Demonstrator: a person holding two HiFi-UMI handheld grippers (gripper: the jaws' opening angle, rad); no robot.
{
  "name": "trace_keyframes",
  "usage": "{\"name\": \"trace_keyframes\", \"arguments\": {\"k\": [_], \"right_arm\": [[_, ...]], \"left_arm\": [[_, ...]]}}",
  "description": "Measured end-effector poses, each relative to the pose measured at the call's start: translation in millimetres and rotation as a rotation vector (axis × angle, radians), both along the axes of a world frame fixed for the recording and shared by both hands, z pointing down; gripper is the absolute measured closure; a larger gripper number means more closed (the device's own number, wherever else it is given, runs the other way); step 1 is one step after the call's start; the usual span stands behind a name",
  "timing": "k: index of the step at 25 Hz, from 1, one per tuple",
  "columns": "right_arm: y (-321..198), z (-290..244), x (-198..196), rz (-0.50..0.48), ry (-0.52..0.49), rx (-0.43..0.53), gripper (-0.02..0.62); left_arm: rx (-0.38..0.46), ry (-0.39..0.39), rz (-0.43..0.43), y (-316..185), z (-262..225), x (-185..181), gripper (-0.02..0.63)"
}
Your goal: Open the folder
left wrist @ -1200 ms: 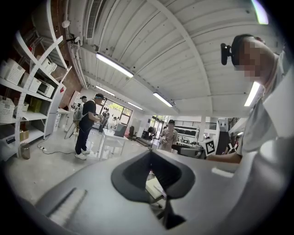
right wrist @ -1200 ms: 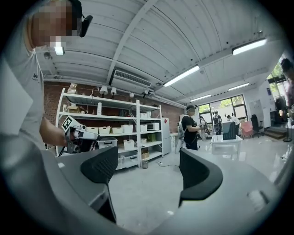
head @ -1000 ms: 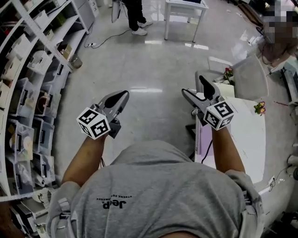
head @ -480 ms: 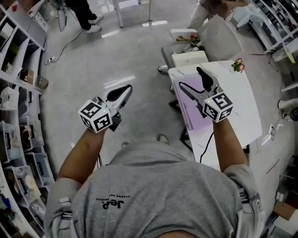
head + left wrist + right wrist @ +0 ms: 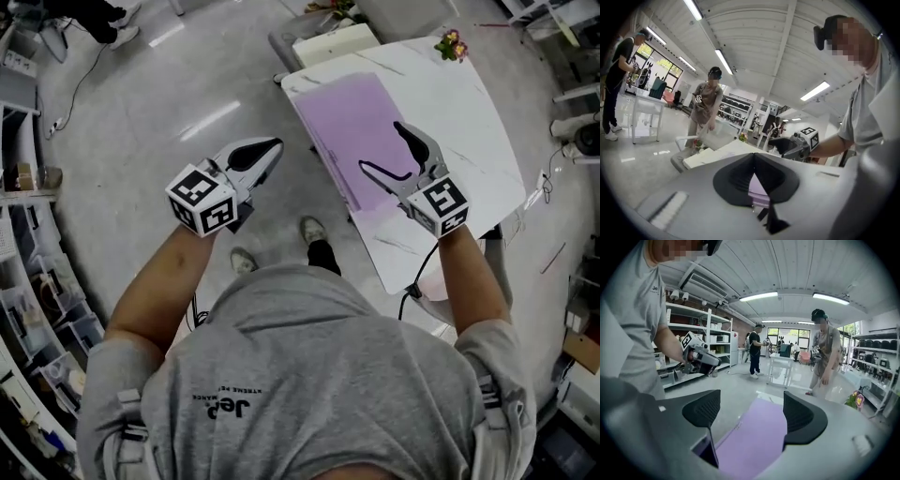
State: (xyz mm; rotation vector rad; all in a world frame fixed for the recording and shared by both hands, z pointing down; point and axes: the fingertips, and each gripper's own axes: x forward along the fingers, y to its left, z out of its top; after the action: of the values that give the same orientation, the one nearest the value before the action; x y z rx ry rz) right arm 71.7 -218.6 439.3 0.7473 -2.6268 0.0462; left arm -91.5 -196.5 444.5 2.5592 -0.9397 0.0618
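The purple folder [image 5: 349, 111] lies flat and closed on the white counter [image 5: 464, 117], along the counter's left edge. The right tool [image 5: 381, 146] hangs over the near part of the folder with its 2 jaws wide apart. Nothing is between them; its own view shows only the purple cover below the gap. Whether a jaw touches the cover cannot be told.

The left tool [image 5: 267, 147] is off to the left of the counter, over the grey floor [image 5: 159, 103], well apart from the folder. Its jaws are closed against each other at the tips and hold nothing. A small bunch of flowers [image 5: 454, 43] lies at the counter's far corner.
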Motion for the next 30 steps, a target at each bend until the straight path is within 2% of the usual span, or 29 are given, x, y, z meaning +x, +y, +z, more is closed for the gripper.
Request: {"name": "trace_keyframes", "arguments": {"k": [7,13,21,30], "right_arm": [[38.9,71.8,40.6,-0.139,0.186,-0.012,0.198],[74.9,134.4,64.7,-0.297,0.339,-0.024,0.196],[99.3,181.9,66.0,-0.471,0.475,0.056,0.196],[95.9,206.0,66.7,-0.473,0.529,0.087,0.206]], "left_arm": [[-0.076,-0.095,0.184,6.3,76.9,89.5,0.548],[-0.150,-0.209,0.288,23.0,144.2,139.2,0.548],[-0.196,-0.318,0.318,26.1,189.5,155.6,0.548],[-0.185,-0.415,0.334,27.3,200.5,159.3,0.548]]}}
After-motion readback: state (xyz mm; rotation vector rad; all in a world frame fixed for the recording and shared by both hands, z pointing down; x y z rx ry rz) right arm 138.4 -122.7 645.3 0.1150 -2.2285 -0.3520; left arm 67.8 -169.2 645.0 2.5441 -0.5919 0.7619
